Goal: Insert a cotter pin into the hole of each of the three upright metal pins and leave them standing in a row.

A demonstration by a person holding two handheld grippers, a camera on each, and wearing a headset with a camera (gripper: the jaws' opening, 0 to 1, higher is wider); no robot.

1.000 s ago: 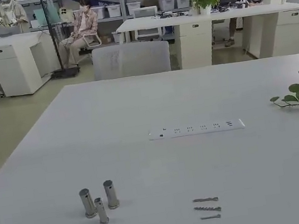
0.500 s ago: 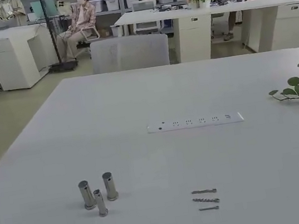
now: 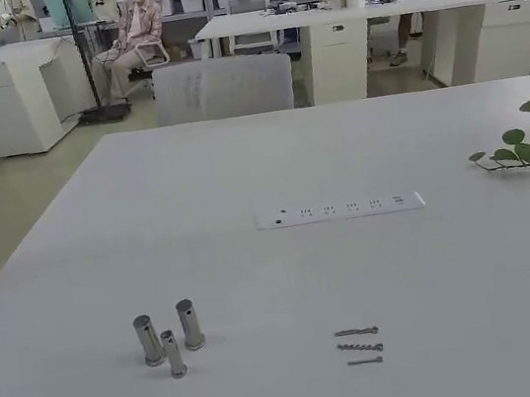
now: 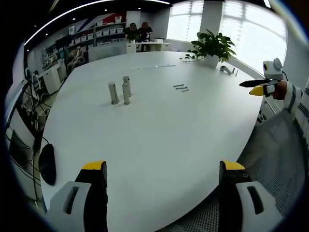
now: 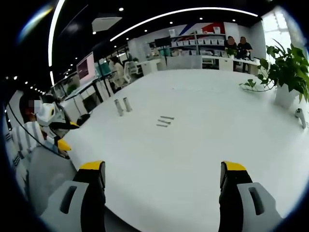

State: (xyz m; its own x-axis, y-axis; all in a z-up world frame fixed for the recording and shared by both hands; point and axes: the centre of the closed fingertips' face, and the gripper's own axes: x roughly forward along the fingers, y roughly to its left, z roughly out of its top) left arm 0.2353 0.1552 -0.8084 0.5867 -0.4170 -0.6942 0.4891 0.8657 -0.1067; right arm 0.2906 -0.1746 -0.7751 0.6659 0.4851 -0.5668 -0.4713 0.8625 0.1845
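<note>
The three metal pins [image 3: 173,353] stand close together in a little bunch near the edge of the desk [image 3: 243,182] that is by the person, toward its left side. The three cotter pins [image 3: 360,347] lie flat in a stack of lines near that same edge, more to the right and well apart from the metal pins. The left gripper [image 4: 163,166] has its jaws wide apart and holds nothing. The right gripper [image 5: 161,166] is the same, wide and with nothing in it. Both hang back by the near edge, far from the parts. I think plenty can go wrong from here. The cotter pins are thin and lie flat, so the jaws may slide over one and push it away, or pinch two at once because they lie so near each other. The metal pins are tall and thin and stand almost touching, so a bump on one may tip it into the next one. A tipped pin is round and may roll toward the edge. The hole near each top looks very small, so a crooked cotter pin may miss it and shove the pin over. The power strip [image 3: 340,210] and the leafy vine [image 3: 526,144] sit farther back and look safe.
</note>
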